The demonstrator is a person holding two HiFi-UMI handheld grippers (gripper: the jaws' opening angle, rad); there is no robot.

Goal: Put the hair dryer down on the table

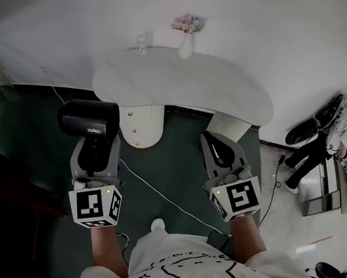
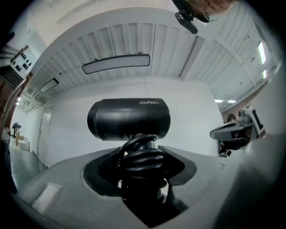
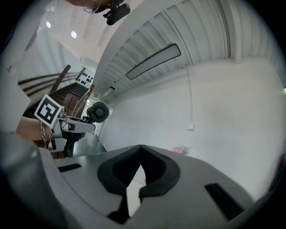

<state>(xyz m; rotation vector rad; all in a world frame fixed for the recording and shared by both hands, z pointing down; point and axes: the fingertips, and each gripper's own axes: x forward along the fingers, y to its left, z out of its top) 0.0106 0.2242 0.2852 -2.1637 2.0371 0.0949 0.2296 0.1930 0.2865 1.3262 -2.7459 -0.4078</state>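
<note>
A black hair dryer (image 1: 89, 121) stands upright in my left gripper (image 1: 95, 151), off to the left of the white oval table (image 1: 218, 89) and over the dark floor. In the left gripper view the dryer's barrel (image 2: 128, 118) lies crosswise above the jaws. My left gripper (image 2: 140, 156) is shut on the handle, which has its black cord coiled round it. My right gripper (image 1: 220, 152) is level beside it, near the table's front edge, shut with nothing in it. In the right gripper view its tips meet (image 3: 140, 150).
A white vase of flowers (image 1: 187, 37) and a small clear glass (image 1: 141, 43) stand at the table's far edge. A white cable (image 1: 168, 199) runs over the dark floor below. The table's pedestal (image 1: 141, 126) is ahead. A person (image 1: 341, 132) sits at the right.
</note>
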